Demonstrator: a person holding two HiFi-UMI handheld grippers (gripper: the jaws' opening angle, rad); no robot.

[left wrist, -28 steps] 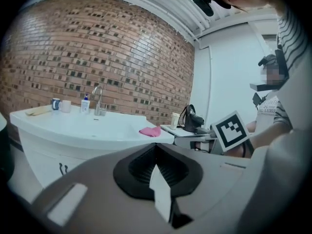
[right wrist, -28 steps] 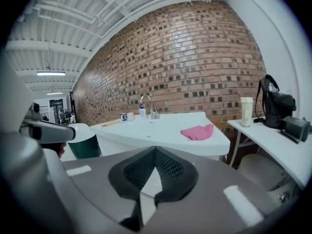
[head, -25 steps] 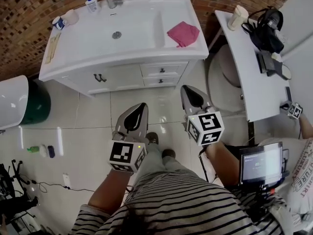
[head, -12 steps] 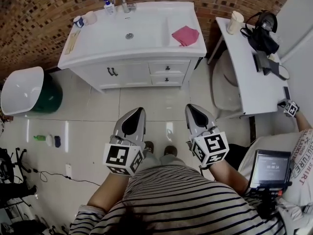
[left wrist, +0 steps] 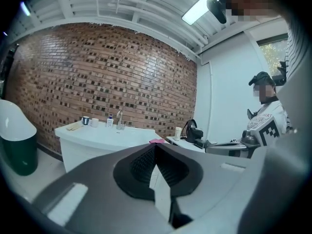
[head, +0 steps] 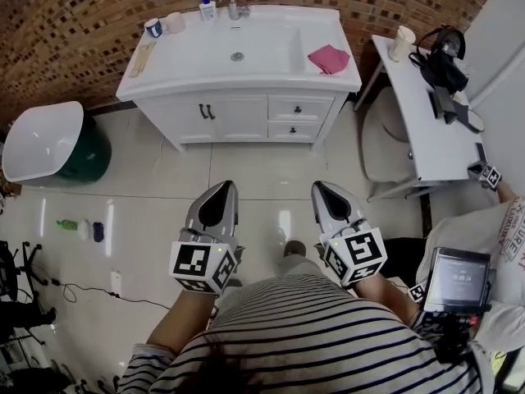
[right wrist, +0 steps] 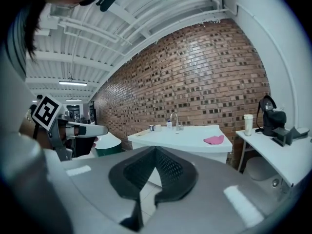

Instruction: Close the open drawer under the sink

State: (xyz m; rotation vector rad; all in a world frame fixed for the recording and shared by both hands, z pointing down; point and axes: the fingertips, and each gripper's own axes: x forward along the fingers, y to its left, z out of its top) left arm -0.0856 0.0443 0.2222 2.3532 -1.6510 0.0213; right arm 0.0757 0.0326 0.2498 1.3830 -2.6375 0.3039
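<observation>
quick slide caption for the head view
Head view: left gripper and right gripper, both shut and empty, held above the tiled floor, apart from the white sink vanity.

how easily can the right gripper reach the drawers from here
Probably not: the right gripper hangs well short of the drawers, bare floor between. Nothing blocks the way; stepping closer should do.

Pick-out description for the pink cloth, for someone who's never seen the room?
Find the white sink vanity against the brick wall. On its countertop, right of the basin in the head view, lies the crumpled pink cloth. It is the only pink thing there; the cups and bottle stand at the back left.
</observation>
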